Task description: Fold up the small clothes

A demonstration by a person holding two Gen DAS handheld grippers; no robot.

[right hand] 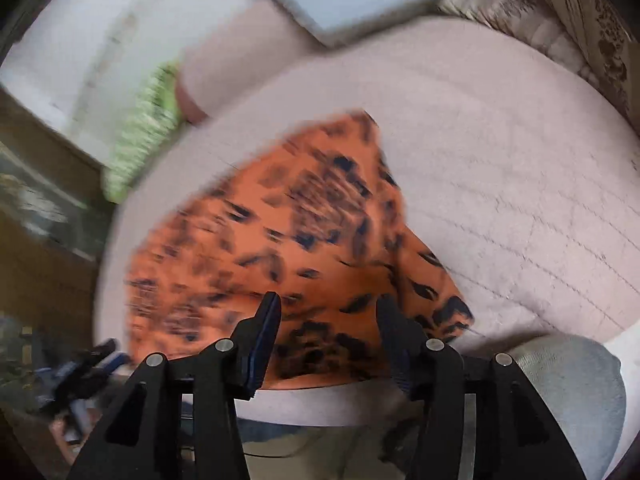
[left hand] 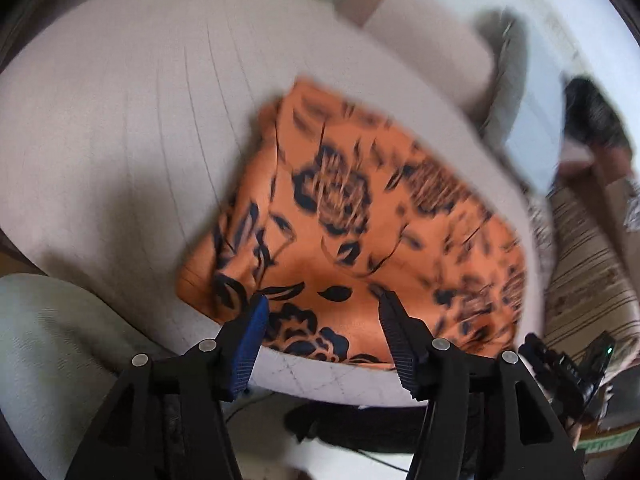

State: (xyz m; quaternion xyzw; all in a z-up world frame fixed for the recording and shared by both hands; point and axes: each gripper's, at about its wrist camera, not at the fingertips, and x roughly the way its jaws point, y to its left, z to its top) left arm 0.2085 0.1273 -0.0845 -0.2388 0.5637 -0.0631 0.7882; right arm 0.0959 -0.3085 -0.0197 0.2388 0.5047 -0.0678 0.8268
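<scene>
Presently, the left tool stands with its fingers spread, both tips hovering over the near edge of the orange cloth with nothing pinched between them. One finger carries a blue ribbed pad; the other shows a dark ribbed face. The right tool is likewise spread, its tips above the near part of the same cloth, and no fabric is caught in the gap.

The orange cloth, printed with dark blue flowers and leaves, lies folded into a roughly trapezoid shape on a pale quilted bed, close to its near edge. A fold line runs along the cloth's left side in the left wrist view.

In the left wrist view the right tool shows blurred at the far right edge; in the right wrist view the left tool shows blurred at the lower left.

Beyond the cloth, at the far side of the bed, lie a pale pink bolster and a green patterned item. A grey fabric mass sits at the near right in the right wrist view. Both views are motion-blurred, so finer detail cannot be told.
</scene>
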